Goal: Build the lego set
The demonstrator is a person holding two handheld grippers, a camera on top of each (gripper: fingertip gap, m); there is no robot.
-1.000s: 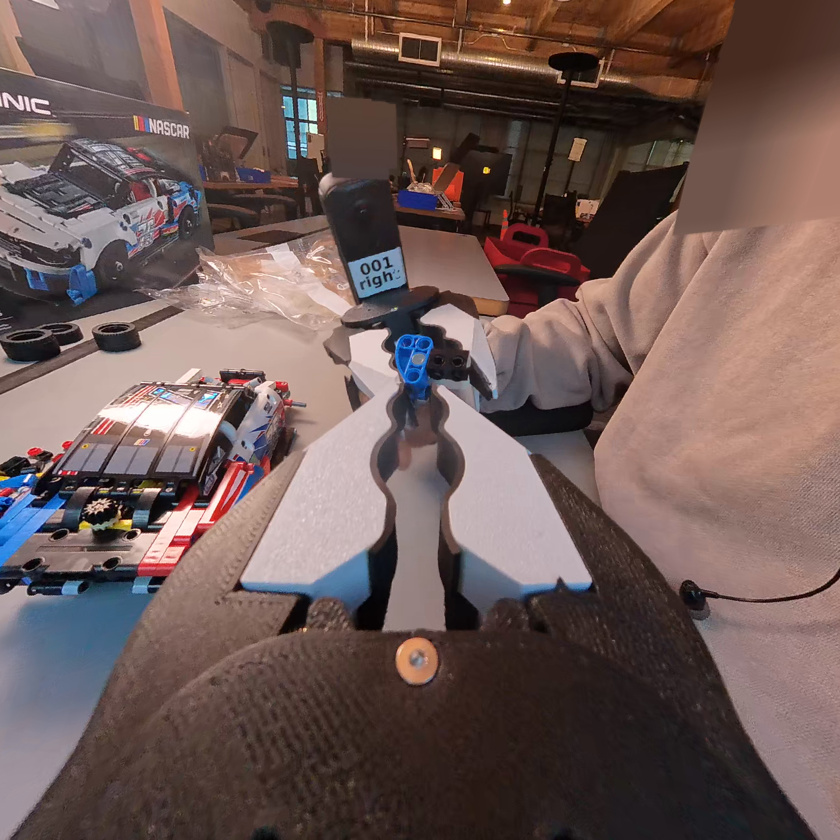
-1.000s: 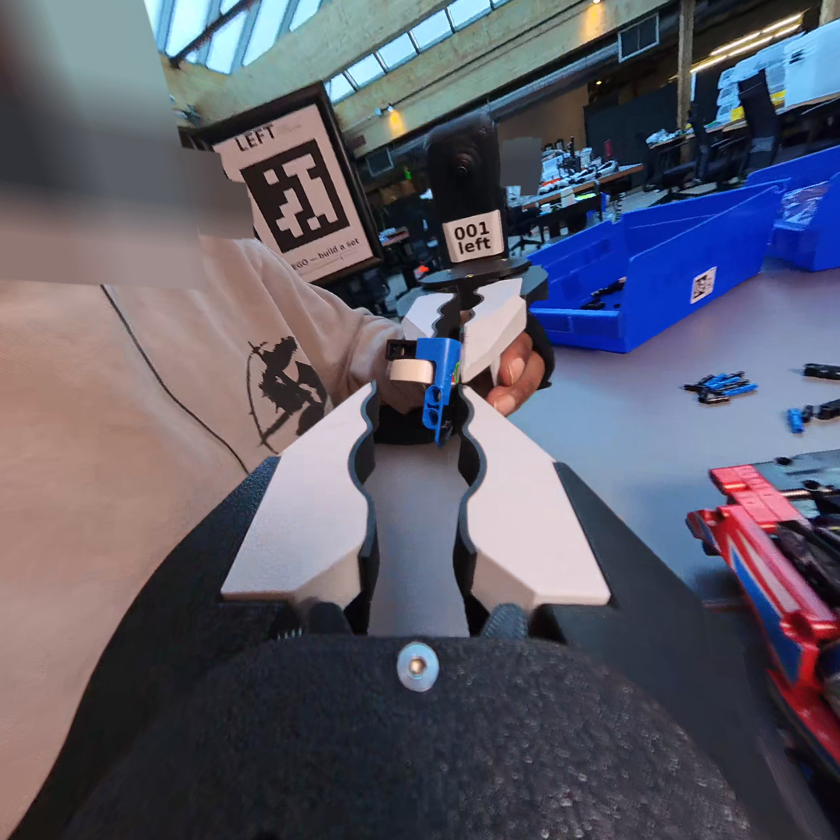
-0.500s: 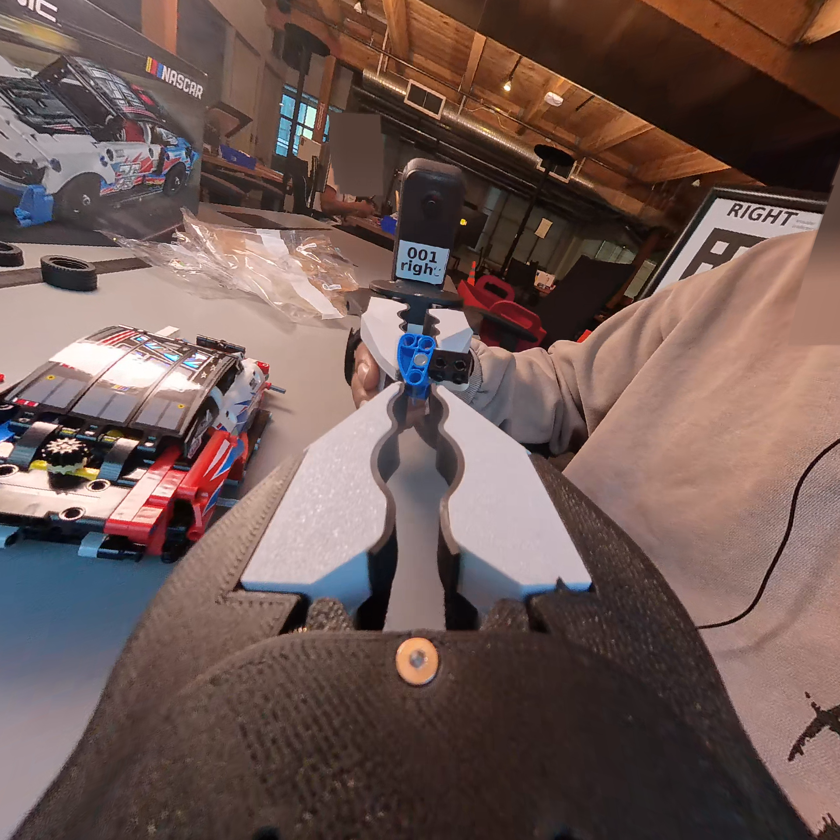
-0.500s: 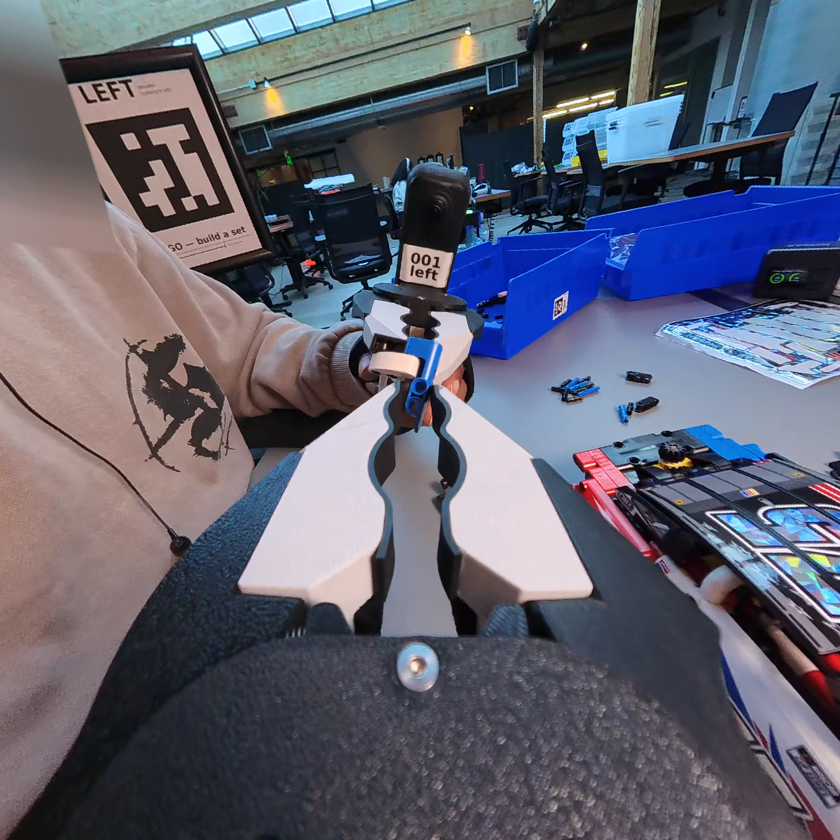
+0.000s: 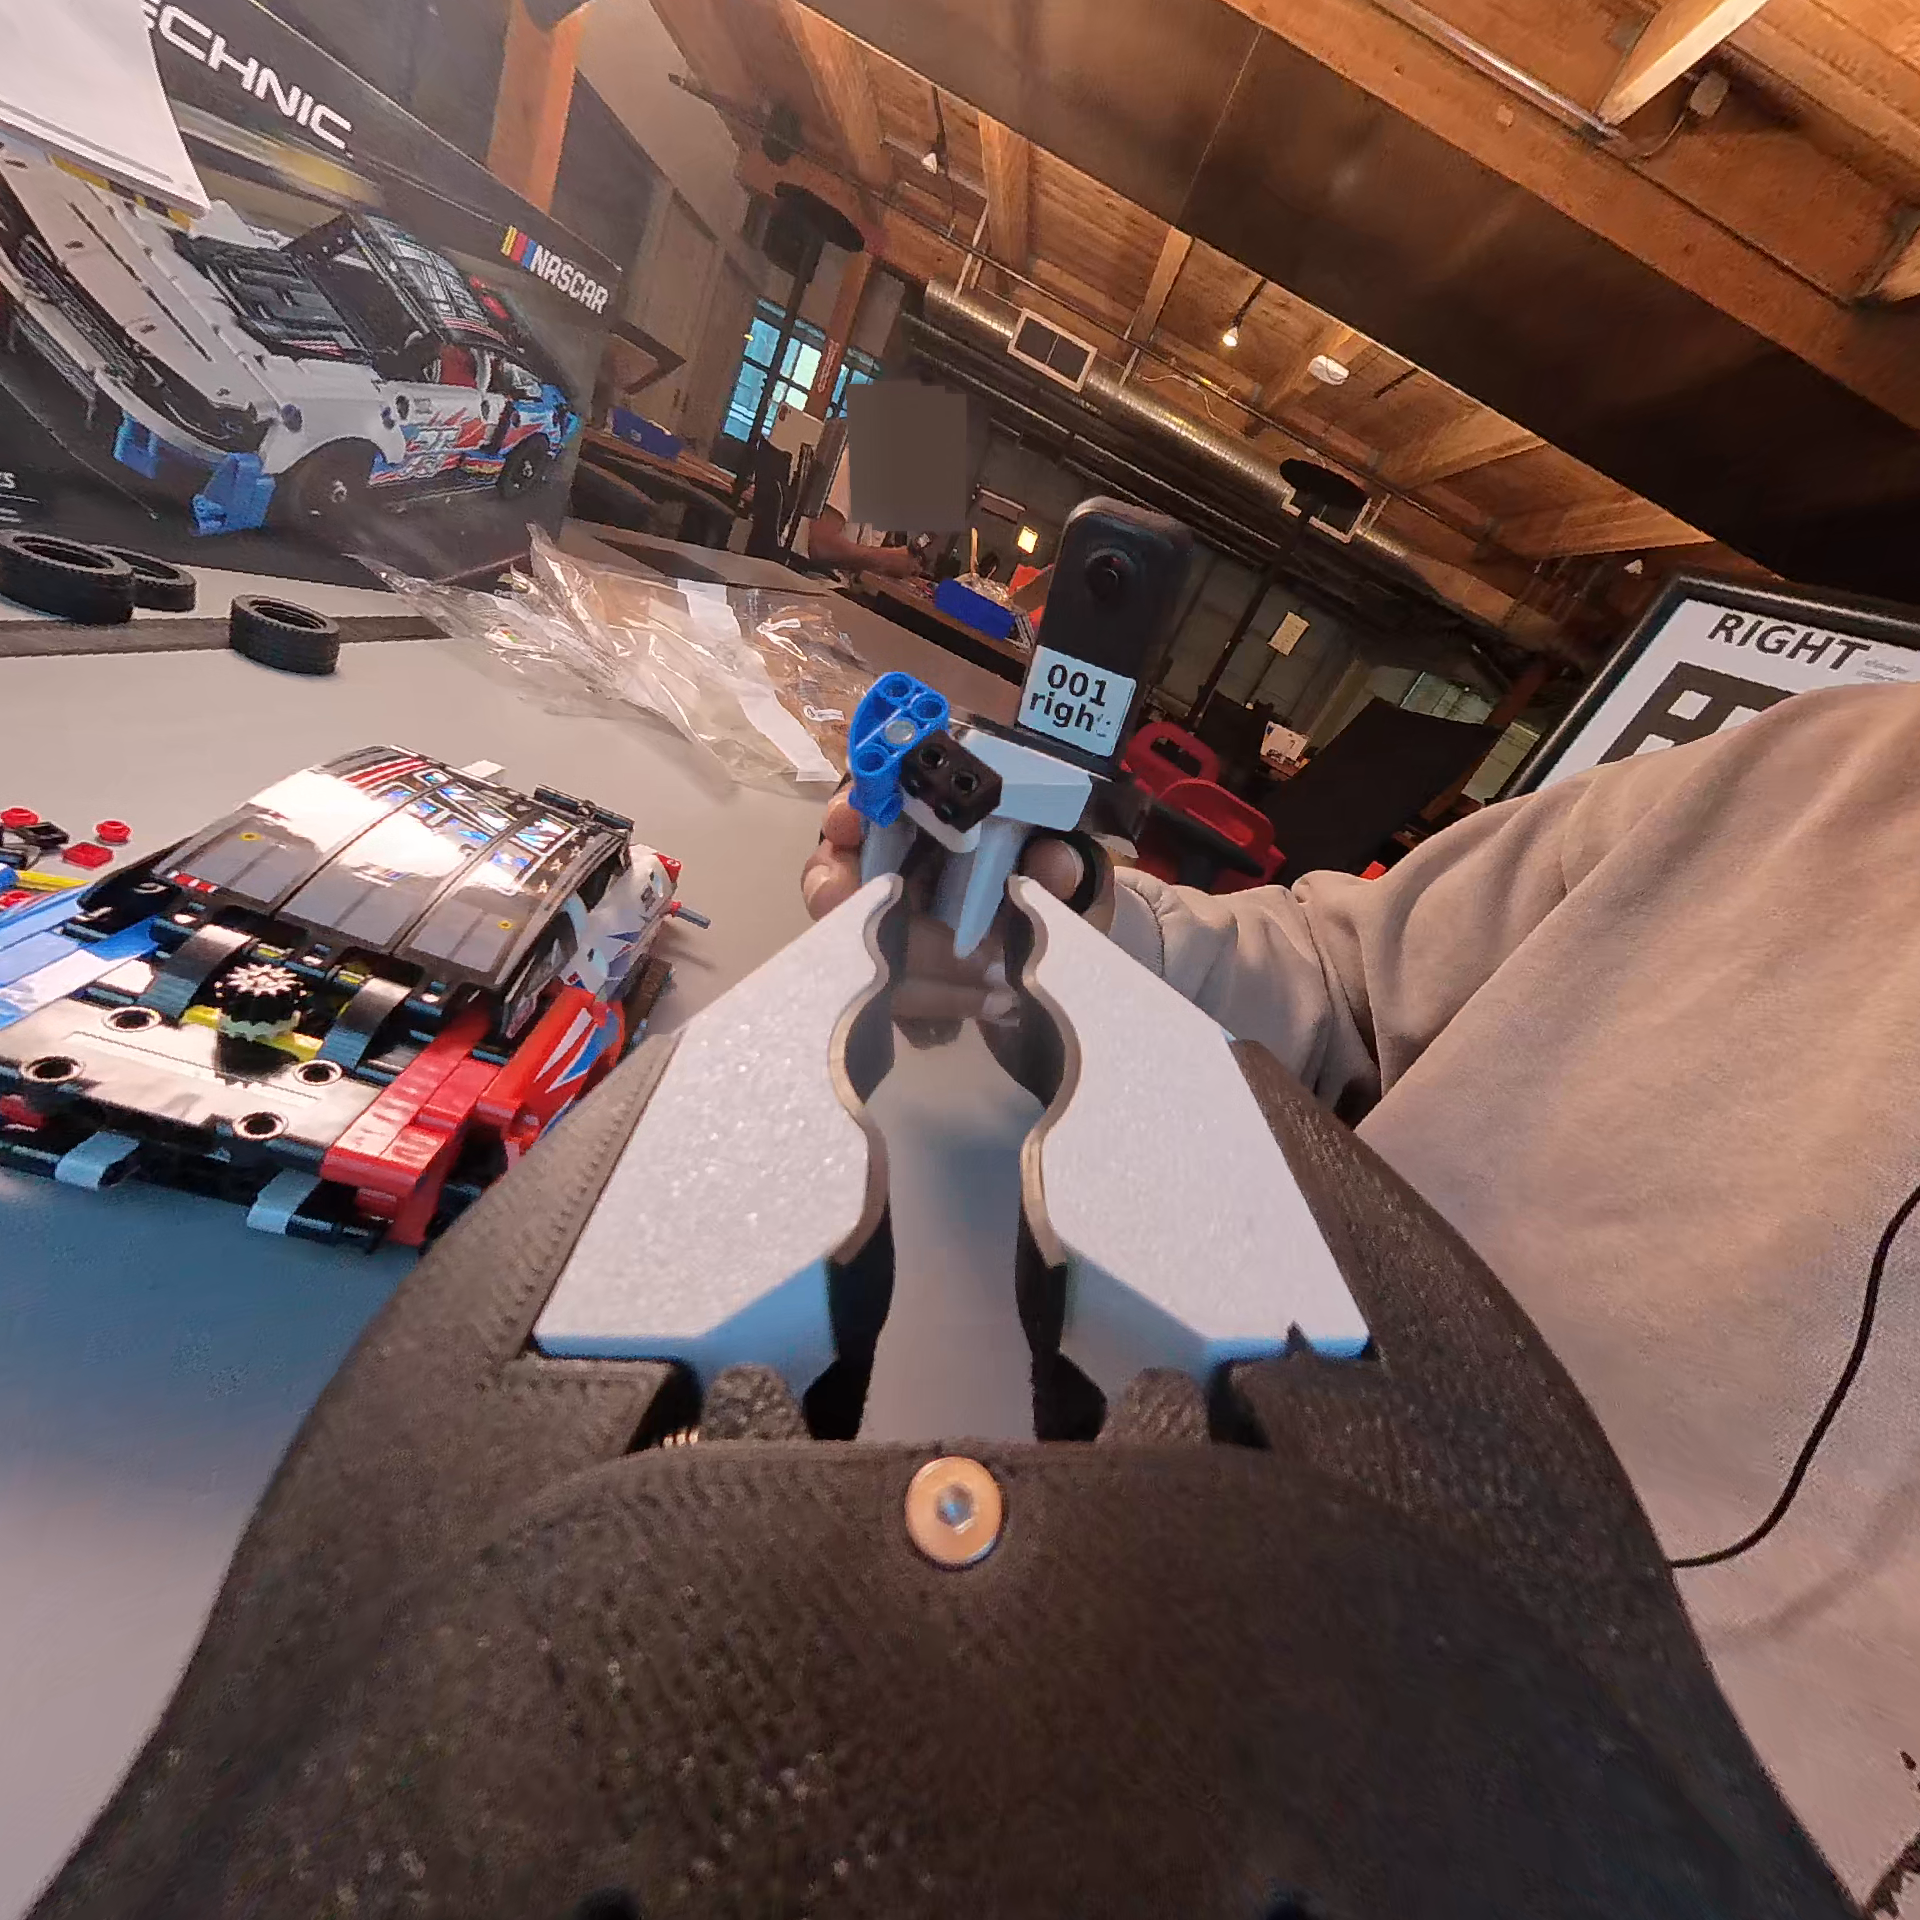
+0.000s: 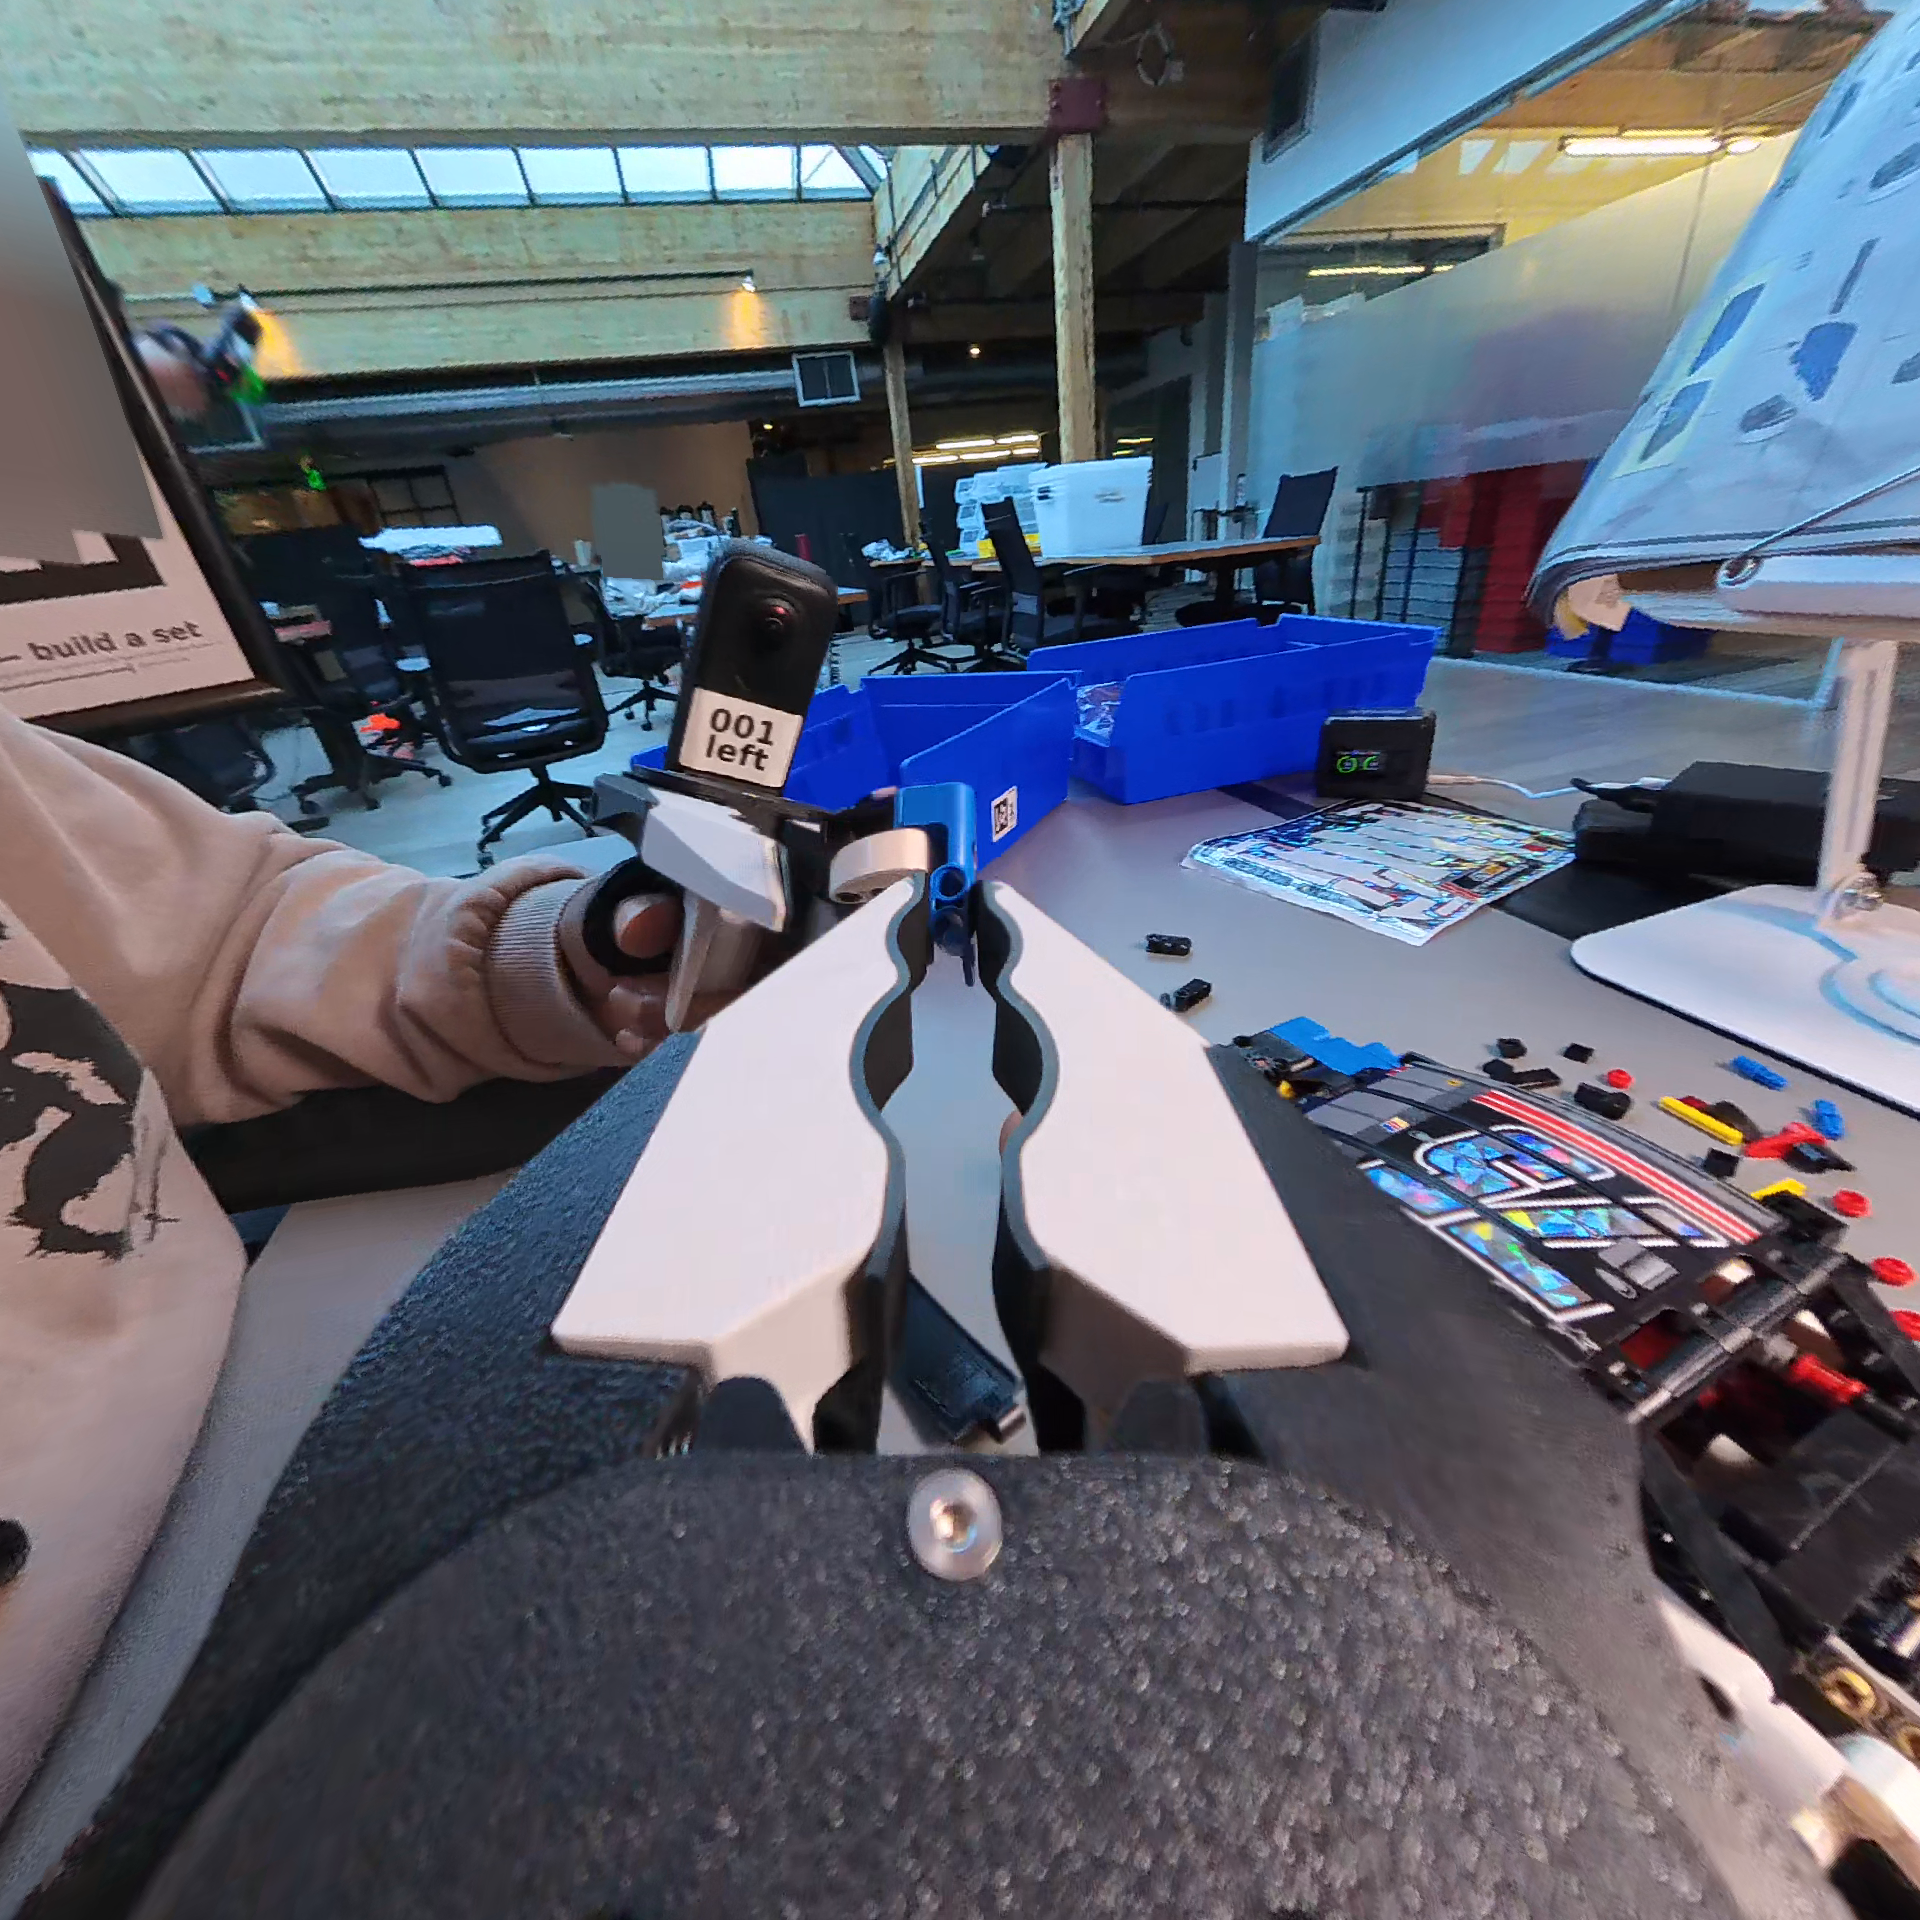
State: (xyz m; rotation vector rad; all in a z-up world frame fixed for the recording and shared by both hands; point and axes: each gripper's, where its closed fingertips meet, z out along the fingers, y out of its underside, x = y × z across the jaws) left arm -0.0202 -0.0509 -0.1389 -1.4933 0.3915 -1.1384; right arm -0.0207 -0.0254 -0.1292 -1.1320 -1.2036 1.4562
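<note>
A small assembly [image 6: 948,844] of a blue connector, a black piece and a light grey round piece is held in the air. My right gripper [image 6: 951,899] is shut on its blue part. In the left wrist view the assembly [image 5: 899,740] shows at the tip of the right gripper [image 5: 925,821]. My left gripper [image 5: 956,899] is open and empty, just below and in front of the assembly. It also shows in the right wrist view [image 6: 727,935], left of the piece. The partly built lego car [image 5: 343,966] lies on the grey table [image 5: 156,1403] and also shows in the right wrist view [image 6: 1558,1195].
The set's box [image 5: 260,343], loose tyres [image 5: 281,634] and empty plastic bags [image 5: 665,655] lie behind the car. Blue bins [image 6: 1226,707], a sticker sheet [image 6: 1382,862], loose small pieces [image 6: 1766,1122] and a white stand base [image 6: 1766,966] sit to the right. The person's sleeve [image 6: 364,966] is close.
My left gripper has opened and let go of the assembly, which now sits in the right gripper alone. Both grippers have swung round, and the assembly has moved up and left of the left gripper's tips.
</note>
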